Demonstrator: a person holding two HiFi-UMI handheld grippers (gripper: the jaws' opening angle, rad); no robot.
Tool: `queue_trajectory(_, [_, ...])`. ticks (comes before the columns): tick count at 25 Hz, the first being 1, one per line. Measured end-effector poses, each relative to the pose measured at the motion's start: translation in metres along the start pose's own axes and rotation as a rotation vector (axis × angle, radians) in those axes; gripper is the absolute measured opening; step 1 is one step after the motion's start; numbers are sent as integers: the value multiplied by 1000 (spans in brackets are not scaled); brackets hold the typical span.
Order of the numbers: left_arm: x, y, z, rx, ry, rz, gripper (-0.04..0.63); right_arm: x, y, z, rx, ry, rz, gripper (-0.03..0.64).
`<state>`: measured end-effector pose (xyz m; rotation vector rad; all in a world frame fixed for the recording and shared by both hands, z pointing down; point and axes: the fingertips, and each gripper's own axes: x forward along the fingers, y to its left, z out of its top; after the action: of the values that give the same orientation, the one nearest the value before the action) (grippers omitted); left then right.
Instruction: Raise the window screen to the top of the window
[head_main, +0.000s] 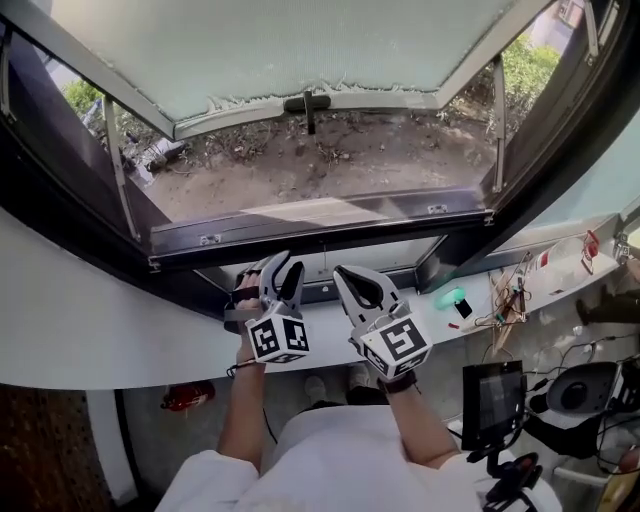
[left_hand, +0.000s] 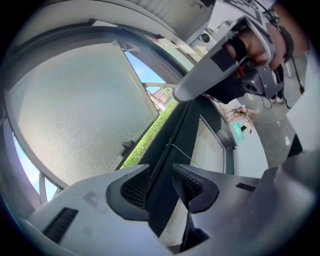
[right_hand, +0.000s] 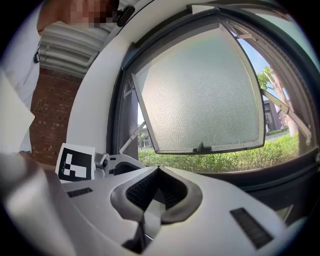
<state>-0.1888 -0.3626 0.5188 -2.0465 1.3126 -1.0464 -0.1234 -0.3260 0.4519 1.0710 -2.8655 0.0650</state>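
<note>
You are poising the grey left tongs (head_main: 285, 272), apart and empty, and right tongs (head_main: 345, 278), pressed together, beneath the dark horizontal screen rail (head_main: 310, 225), which seemingly next needs clamping and lifting.

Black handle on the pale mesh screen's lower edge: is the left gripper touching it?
Apart. Head view: the left gripper sits low by the white sill, the black handle far above it.

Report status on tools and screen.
Left tool open, empty. Right tool shut, empty. Window screen partway up, handle untouched. Nothing in the way.
</note>
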Motion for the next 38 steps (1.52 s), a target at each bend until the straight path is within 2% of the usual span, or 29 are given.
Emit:
queue_trajectory(3, [13,-5,-1,138,47,-17,132,0,-5,-8,12,15,-3,2])
queue_trajectory(8, [26,-7,-7,209,97,-55,132,-2,-12,-17,31,29,-10,2])
queue_trajectory(13, [28,-8,-8,206,101,-29,132,-1,-24,-46,55,89,-29,2])
queue_trajectory(16, [28,-9,-7,186,113,-46,132,-1,-28,-69,95,131,-22,2])
queue_trajectory(20, [30,-8,-9,224,160,-37,131,4,-30,-92,110,179,-9,2])
queue_trajectory(25, [32,-6,-8,170,136,-7,132,14,-31,-134,110,227,11,3])
queue_trajectory(30, [30,-8,-9,146,146,25,132,22,-32,-209,114,323,13,5])
queue_trajectory(34, [33,-5,-7,141,139,49,132,42,-38,-274,142,401,24,73])
queue_trajectory(38, [32,-6,-7,137,150,58,131,59,-38,-337,180,472,48,74])
